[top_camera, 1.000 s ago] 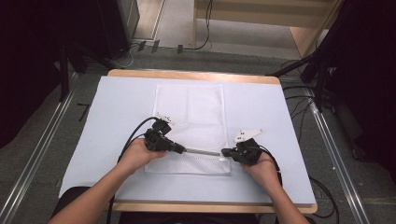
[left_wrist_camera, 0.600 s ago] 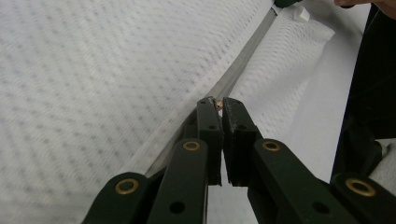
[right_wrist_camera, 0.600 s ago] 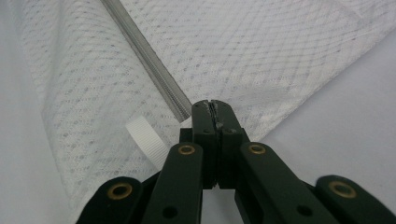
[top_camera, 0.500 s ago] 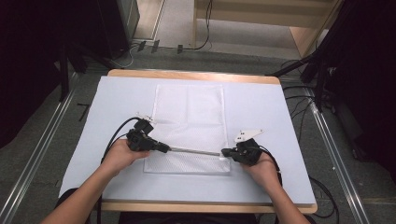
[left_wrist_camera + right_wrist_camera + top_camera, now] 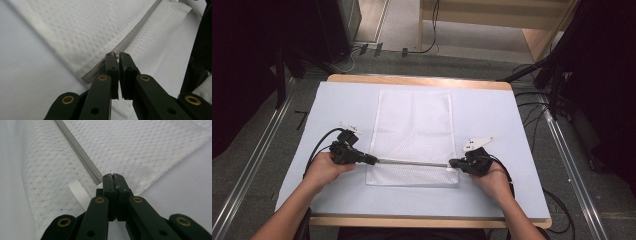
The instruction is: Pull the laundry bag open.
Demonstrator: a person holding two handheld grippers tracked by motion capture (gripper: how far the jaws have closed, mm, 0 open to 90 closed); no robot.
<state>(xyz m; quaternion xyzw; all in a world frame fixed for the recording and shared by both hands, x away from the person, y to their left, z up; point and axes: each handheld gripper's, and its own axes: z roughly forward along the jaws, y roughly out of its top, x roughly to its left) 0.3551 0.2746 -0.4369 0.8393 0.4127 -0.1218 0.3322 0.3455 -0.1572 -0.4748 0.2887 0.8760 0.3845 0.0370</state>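
**Two tools clenched at either end of a mesh bag's zip**

Left tool (image 5: 371,160), held in the left hand (image 5: 324,169), at the left edge of a white mesh bag (image 5: 414,125). Clenched on a small metal zip pull (image 5: 115,55), seen pinched between the black tips in the left gripper view. Black cable looping from it across the pale blue surface (image 5: 492,120).

Right tool (image 5: 453,163), held in the right hand (image 5: 494,180), at the bag's right edge. Clamped tight on the end of the grey zip (image 5: 412,162), with no gap between the tips in the right gripper view. Small white ribbon loop (image 5: 79,193) lying on the mesh just beside those tips. Grey three-cornered plate on top of this tool.

Bag lying flat near the middle of the surface, long side running away from the person, far end close to the wooden back edge. Zip stretched straight across the bag's near end, from one tool to the other, with a narrow strip of mesh on the near side of it. Both forearms entering from the near edge, well apart, one on each side of the bag.
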